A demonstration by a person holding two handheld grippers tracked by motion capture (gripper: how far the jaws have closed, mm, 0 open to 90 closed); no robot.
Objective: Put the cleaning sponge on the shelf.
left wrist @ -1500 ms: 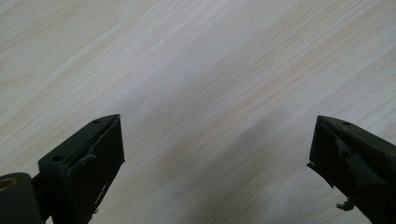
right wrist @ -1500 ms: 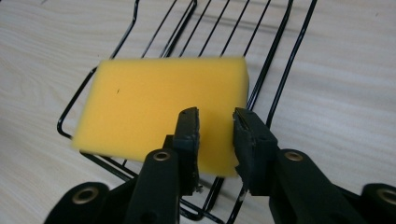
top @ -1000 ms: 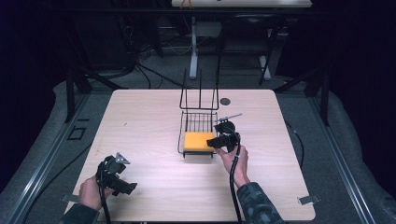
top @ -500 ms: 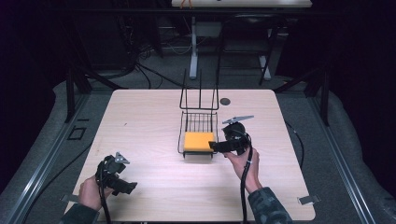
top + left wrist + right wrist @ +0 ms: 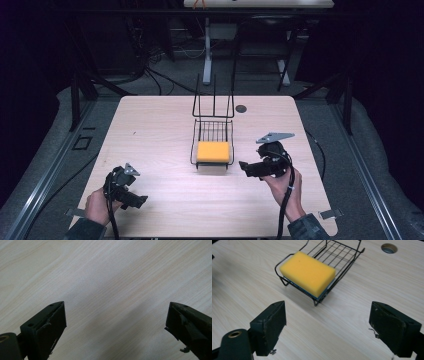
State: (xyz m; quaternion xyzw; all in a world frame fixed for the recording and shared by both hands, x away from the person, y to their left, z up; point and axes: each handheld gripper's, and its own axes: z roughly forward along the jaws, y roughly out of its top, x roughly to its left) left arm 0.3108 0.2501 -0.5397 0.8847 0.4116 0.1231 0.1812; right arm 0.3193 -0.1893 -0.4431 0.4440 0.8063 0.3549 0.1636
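A yellow sponge [image 5: 213,151] [image 5: 307,272] lies in the near end of a black wire basket [image 5: 213,131] [image 5: 342,253] at the middle of the wooden table. To the right of the basket my right gripper [image 5: 246,167] [image 5: 327,330] points left toward it; its jaws have just been opening, stand wide apart and hold nothing. My left gripper [image 5: 136,201] [image 5: 115,326] rests low over the table near the front left, jaws wide open, bare wood between them.
The light wood table [image 5: 150,130] has a round cable hole [image 5: 241,108] [image 5: 389,248] behind the basket to the right. The basket's tall wire back stands at its far end. Dark floor, desk legs and cables lie beyond the table.
My right gripper has drawn back from the sponge, to the right and toward the front, and its jaws have opened. The sponge stays in the basket. The left gripper has kept still.
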